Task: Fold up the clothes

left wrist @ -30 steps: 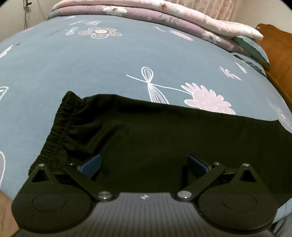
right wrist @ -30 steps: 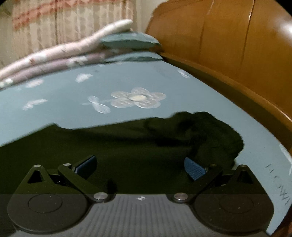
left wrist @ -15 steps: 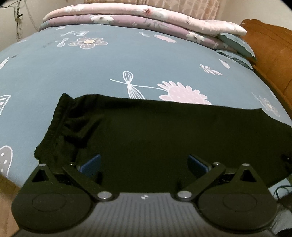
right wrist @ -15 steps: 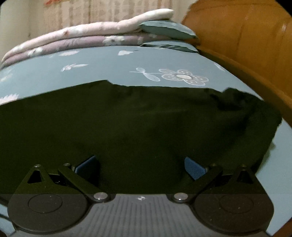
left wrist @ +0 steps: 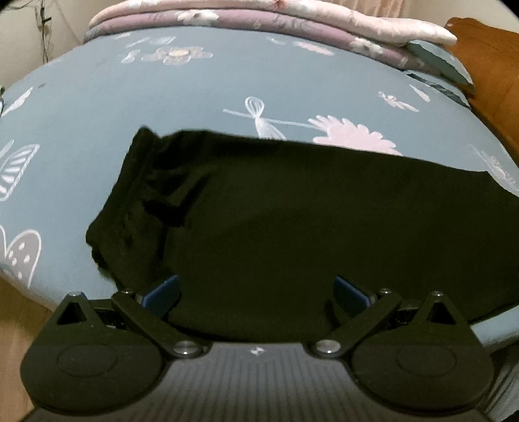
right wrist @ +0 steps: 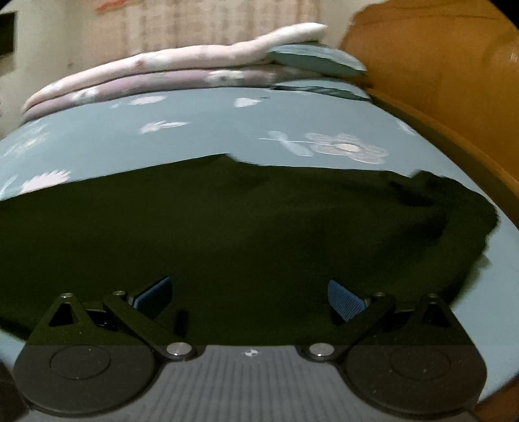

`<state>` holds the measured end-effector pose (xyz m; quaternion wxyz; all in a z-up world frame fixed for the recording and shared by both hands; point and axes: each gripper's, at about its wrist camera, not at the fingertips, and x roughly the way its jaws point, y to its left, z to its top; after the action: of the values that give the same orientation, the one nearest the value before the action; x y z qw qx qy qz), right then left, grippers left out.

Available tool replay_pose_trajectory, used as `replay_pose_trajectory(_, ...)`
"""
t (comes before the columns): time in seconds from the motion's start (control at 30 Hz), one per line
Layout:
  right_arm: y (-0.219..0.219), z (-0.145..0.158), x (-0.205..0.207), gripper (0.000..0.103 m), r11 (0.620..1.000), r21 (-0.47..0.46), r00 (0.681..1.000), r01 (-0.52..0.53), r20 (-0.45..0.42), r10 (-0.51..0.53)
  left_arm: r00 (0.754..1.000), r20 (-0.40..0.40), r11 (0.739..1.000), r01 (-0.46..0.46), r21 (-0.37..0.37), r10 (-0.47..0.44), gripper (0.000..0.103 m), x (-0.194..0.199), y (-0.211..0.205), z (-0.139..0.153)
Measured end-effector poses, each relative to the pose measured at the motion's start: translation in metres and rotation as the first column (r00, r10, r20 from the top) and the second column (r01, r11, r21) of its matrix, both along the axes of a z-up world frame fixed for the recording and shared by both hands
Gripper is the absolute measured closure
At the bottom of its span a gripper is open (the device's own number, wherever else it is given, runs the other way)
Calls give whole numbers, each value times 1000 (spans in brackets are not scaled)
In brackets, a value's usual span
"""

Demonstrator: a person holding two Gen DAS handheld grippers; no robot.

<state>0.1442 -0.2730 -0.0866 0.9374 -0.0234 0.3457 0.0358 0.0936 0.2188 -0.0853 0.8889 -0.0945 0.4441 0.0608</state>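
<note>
- One black garment (left wrist: 292, 214) lies flat across your blue flowered bedsheet (left wrist: 201, 94), its near edge at the side of the bed closest to you; the gathered elastic end (left wrist: 129, 194) sits to the left in your left view.
- Its other end bunches up (right wrist: 454, 207) to the right in your right view, near the wooden headboard (right wrist: 454, 81).
- Your left gripper (left wrist: 256, 289) hovers over the near edge with its blue pads (left wrist: 162, 289) spread wide, holding nothing.
- Your right gripper (right wrist: 248, 292) is the same: pads (right wrist: 343, 297) wide apart over the dark cloth, nothing held.
- Compared with half a second ago, your left view has shifted a little to the left, so the elastic end sits further in; your right view is almost unchanged.
- Both grippers were just as wide a second ago.
- Folded pink and purple quilts (left wrist: 292, 19) lie stacked along the far side of the bed, with a teal pillow (right wrist: 314, 60) beside them.
</note>
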Motion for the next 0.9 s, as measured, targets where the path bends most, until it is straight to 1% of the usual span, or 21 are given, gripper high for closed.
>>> replay_pose_trajectory(0.1,19,-12,5,0,997,-53,997,-53,-52,50,1000,-5,1000,6,-10,-6,2,-2,0,-3)
replay_pose_trajectory(0.17,26,-19,4,0,996,-75,997,-55,-65,50,1000,-10,1000,5,-11,-5,2,-4,-1,-3)
replay_pose_trajectory(0.23,26,-18,4,0,996,-64,997,-54,-61,51,1000,-15,1000,-7,-9,7,2,-7,-1,1)
replay_pose_trajectory(0.37,22,-17,3,0,997,-45,996,-62,-69,59,1000,-2,1000,-20,14,20,2,-17,-8,23)
replay_pose_trajectory(0.47,18,-18,-1,0,996,-39,996,-83,-48,82,999,26,999,-21,49,20,2,-23,-19,46)
replay_pose_trajectory(0.6,15,-20,-7,0,994,-31,994,-107,-29,106,997,71,997,17,69,-22,2,-17,-35,67)
replay_pose_trajectory(0.67,13,-19,-8,0,993,-28,993,-111,-39,110,996,80,997,37,74,-43,2,-9,-41,68)
replay_pose_trajectory(0.73,14,-18,-9,0,994,-32,994,-104,-46,103,995,75,997,57,60,-62,2,0,-46,64)
replay_pose_trajectory(0.83,17,-18,-9,0,996,-37,995,-83,-56,81,993,62,995,97,18,-98,2,12,-48,52)
replay_pose_trajectory(0.9,19,-17,-8,0,996,-45,995,-76,-66,73,993,47,994,105,9,-106,2,19,-47,42)
